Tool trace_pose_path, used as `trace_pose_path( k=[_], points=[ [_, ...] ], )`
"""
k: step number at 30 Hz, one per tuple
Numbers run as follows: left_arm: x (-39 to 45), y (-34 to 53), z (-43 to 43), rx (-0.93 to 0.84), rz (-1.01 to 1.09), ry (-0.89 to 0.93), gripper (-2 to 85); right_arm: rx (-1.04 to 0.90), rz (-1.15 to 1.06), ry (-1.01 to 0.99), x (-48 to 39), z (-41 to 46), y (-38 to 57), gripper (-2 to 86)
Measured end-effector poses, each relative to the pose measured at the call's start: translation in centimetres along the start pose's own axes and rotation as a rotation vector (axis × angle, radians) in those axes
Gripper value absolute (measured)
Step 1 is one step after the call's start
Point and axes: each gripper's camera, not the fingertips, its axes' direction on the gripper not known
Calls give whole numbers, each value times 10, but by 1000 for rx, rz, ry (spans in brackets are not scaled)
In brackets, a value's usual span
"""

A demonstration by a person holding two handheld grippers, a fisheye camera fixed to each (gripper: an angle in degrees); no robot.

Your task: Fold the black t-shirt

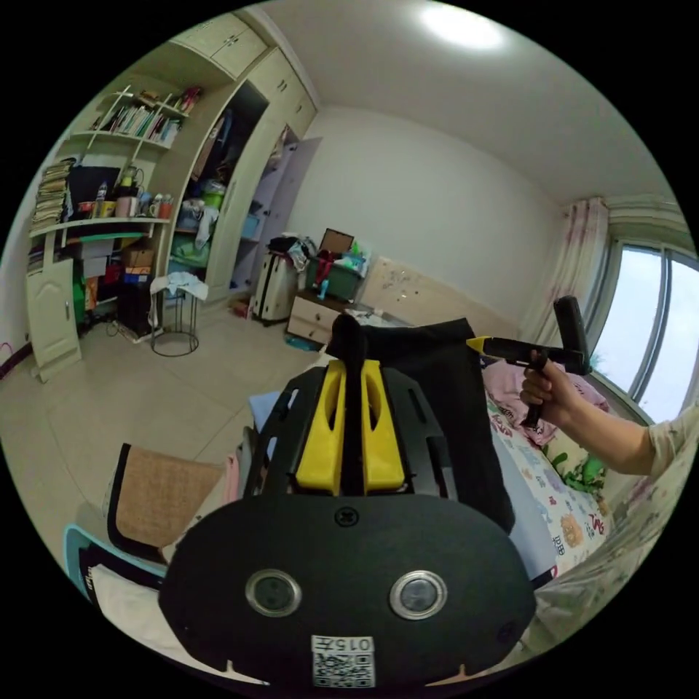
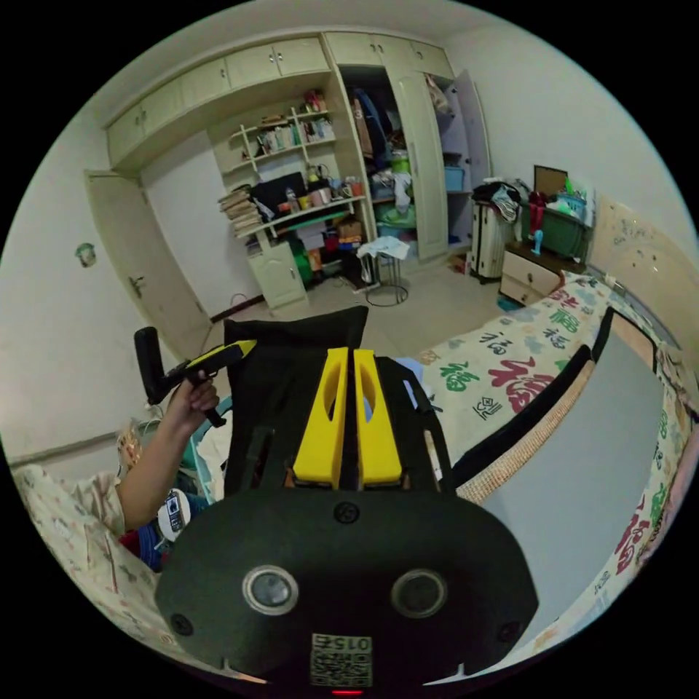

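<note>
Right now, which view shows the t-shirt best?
Left gripper view: the t-shirt hangs wide between both hand-held grippers. In the right gripper view the t-shirt is mostly behind that gripper's jaws.

1. From the left gripper view we look out from above the bed (image 1: 553, 502), toward the wardrobe (image 1: 240, 182).
2. The right gripper view faces the wardrobe (image 2: 408, 145) too; both share it.
</note>
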Motion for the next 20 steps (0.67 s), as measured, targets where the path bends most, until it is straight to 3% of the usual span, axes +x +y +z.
trace_pose_path(
  k=[6,10,12,14,17,18,20],
  points=[
    [6,32,9,-151,-125,-295,71,-236,107,383,18,113,55,-6],
    [28,105,-90,-15,-201,-295,79,-135,-118,148,-32,117,120,-6],
    [38,158,-139,48,-283,-431,80,-126,-213,104,-64,126,149,-6],
    [49,240,-197,94,-408,-712,89,-149,-341,101,-100,145,180,-6],
    [40,338,-247,-33,-596,-966,111,-261,-488,121,-143,193,233,-8],
    [35,357,-255,-67,-650,-983,113,-340,-469,113,-146,217,253,-7],
    [17,424,-286,-120,-890,-972,127,-302,-471,121,-146,228,279,-7]
  ],
)
